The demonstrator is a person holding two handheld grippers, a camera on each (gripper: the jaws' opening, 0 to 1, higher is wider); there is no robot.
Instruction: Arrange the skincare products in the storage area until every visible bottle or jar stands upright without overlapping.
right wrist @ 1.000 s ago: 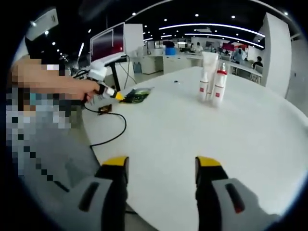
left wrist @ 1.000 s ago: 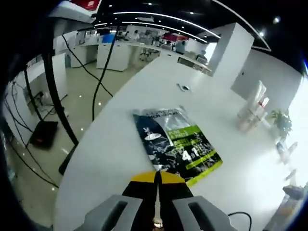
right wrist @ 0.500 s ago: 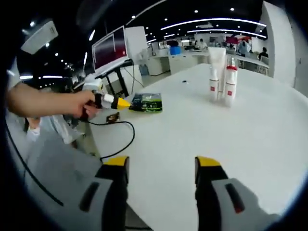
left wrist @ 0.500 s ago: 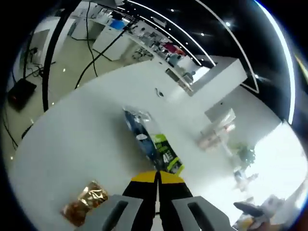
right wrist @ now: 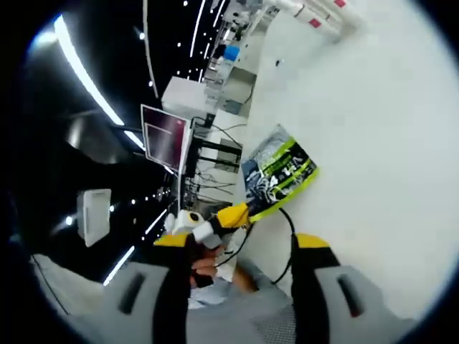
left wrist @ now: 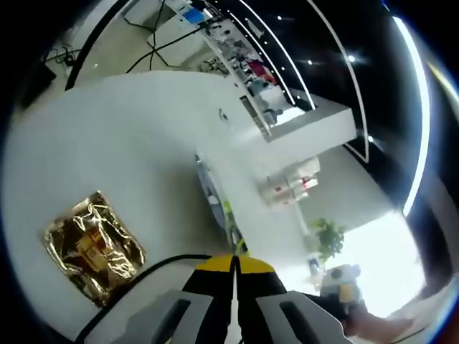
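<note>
Both grippers are empty as we see them: the left gripper [left wrist: 233, 266] has its jaws pressed together, the right gripper [right wrist: 242, 247] is spread wide. We judge no grasp begun; the skincare bottles [left wrist: 292, 185] stand well apart across the white table [left wrist: 136, 150], so next comes reaching toward them.

In the left gripper view my left gripper [left wrist: 233, 266] rises from the bottom with its yellow-tipped jaws pressed flat together, no gap between them and nothing held; the view is rolled hard over. In the right gripper view my right gripper [right wrist: 242, 247] has its jaws spread wide apart, yellow tips well separated and empty, and this view is strongly tilted too. Between those jaws I see my left gripper come in from the left, its yellow tip pointing right and closed, with my left hand [right wrist: 204, 262] wrapped around its handle. My grey sleeve [right wrist: 244, 315] lies low in that view.
</note>
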